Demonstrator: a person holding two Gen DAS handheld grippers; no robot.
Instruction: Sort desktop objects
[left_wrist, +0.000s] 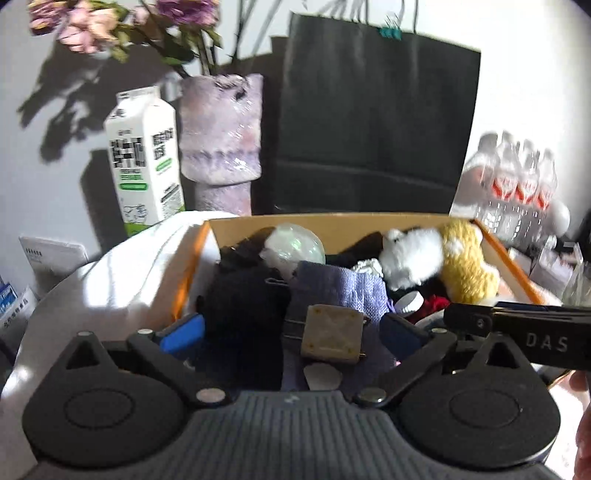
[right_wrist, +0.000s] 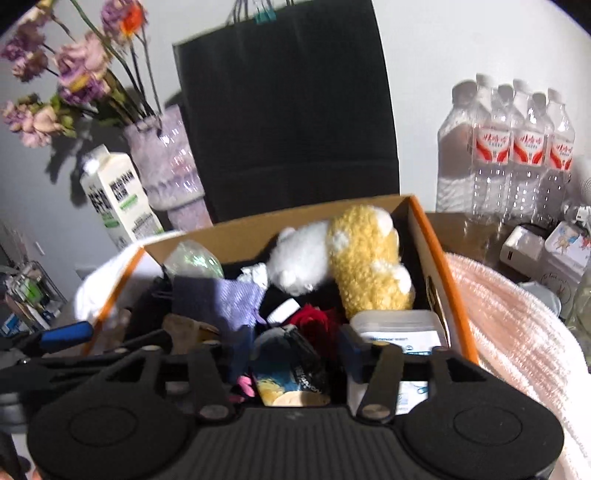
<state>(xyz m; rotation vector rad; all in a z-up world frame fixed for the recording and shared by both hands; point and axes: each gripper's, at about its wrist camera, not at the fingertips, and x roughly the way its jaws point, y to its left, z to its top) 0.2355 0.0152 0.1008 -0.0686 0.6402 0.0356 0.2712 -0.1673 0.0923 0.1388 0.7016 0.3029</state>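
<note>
Left tongs spread over box, white tub right-view only

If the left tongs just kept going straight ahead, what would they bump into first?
Probably the square beige binder clip, which sits between the open left tongs on the folded purple cloth inside the cardboard box. Depth is hard to judge here.
</note>
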